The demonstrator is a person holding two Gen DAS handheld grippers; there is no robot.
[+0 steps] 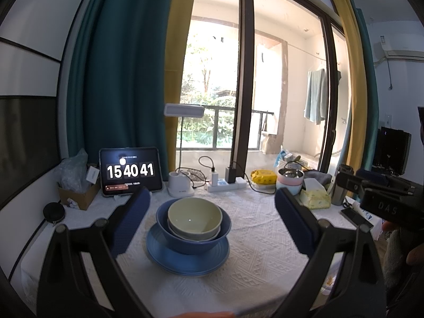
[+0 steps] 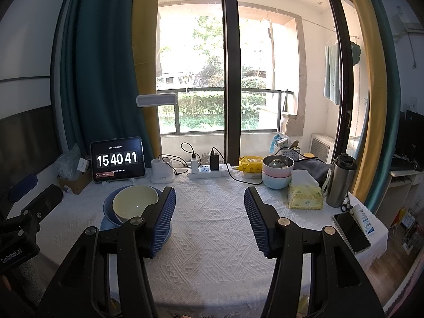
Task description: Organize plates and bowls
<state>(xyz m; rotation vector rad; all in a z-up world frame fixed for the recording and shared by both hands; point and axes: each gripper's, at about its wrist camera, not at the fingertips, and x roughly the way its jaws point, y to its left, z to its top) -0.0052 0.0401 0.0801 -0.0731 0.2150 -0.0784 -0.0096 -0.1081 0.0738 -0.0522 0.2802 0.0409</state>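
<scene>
Two nested bowls (image 1: 194,222) on blue plates (image 1: 186,257), left fingers (image 1: 294,217) wide, right fingers (image 2: 253,212) wide, phone (image 2: 351,232) only in right view.

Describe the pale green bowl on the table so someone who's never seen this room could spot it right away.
Start at the white tablecloth in front of the big window, then find the tablet showing a clock at the back left. Just in front of it sits a stack: blue plates, a dark blue bowl, and the pale green bowl nested on top, the only non-blue piece.
</scene>
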